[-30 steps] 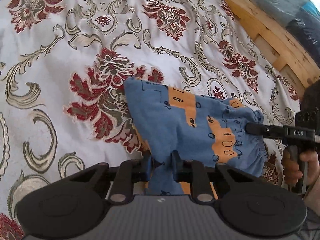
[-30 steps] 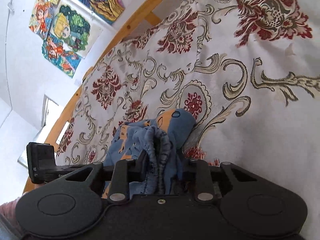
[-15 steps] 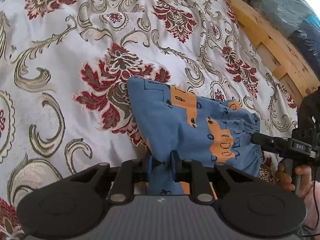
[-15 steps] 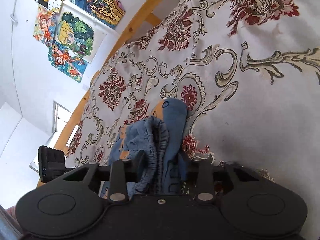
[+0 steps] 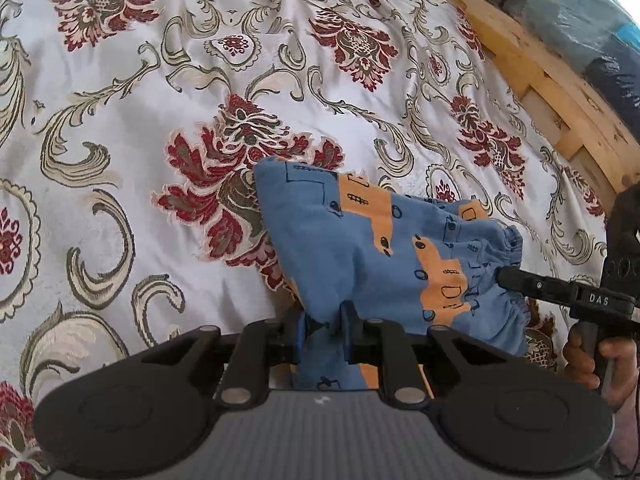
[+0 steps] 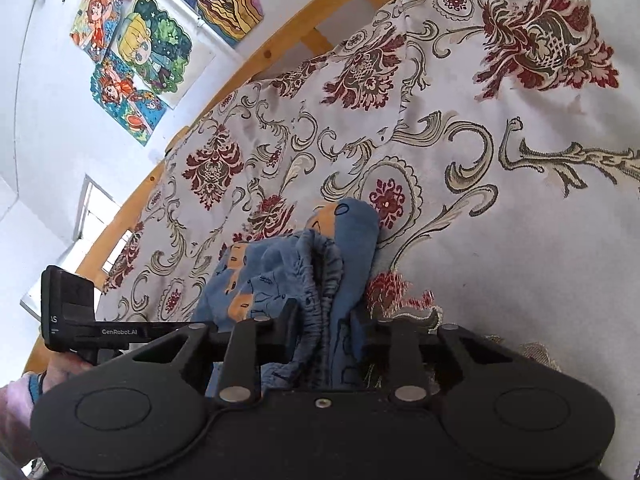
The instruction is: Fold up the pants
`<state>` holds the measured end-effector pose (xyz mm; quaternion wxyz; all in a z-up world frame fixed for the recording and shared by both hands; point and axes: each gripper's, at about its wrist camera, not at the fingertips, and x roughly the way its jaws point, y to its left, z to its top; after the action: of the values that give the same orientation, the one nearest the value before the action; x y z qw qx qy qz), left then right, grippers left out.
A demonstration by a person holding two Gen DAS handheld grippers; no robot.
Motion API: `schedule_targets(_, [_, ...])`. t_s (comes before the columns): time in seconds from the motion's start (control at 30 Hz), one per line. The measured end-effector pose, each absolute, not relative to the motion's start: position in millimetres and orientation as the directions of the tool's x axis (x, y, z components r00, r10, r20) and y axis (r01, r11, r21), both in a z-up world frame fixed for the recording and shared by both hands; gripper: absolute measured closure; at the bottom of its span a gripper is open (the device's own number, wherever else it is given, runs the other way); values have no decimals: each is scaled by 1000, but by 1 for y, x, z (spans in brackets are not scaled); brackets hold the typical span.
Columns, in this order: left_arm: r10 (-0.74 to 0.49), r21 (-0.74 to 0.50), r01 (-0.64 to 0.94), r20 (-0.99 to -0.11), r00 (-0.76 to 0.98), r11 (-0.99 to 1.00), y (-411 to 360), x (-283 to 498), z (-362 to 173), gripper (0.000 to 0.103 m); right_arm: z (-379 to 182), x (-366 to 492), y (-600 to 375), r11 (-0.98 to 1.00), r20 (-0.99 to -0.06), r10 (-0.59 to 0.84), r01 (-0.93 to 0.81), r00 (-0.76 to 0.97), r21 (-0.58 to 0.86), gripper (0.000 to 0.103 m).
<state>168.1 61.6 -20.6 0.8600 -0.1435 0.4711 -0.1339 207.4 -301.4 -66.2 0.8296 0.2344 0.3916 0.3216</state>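
Small blue pants (image 5: 360,256) with orange patches and black doodles lie bunched on a floral bedspread. My left gripper (image 5: 325,325) is shut on the pants' near edge. My right gripper (image 6: 325,320) is shut on the gathered elastic waistband (image 6: 320,272). In the left wrist view the right gripper (image 5: 500,276) comes in from the right and pinches the waistband. In the right wrist view the left gripper (image 6: 168,332) shows at the left edge, its tips hidden behind my own fingers. The pants are lifted slightly between both grippers, with their far part resting on the bed.
The white bedspread (image 5: 160,160) with red and gold flowers covers the bed. A wooden bed frame (image 5: 540,80) runs along the far side, with stacked bags (image 5: 592,20) behind it. Drawings (image 6: 132,52) hang on the white wall.
Both grippers kept their grip on the pants and drew slightly back. The pants shifted a little lower and to the right across the bedspread.
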Motion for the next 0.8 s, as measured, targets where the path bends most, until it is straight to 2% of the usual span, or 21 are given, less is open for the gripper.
schedule_targets(0.43, [-332,-338,86,-788,518,937,56,168,-19,85,-64,208,-300,696,-507,709,-371,489,615,76])
schedule_targets(0.8, [-276,-276,83,-797,537,958,45,163,-10,88,-49,198,-291,739,-525,671,-417,523,530,77])
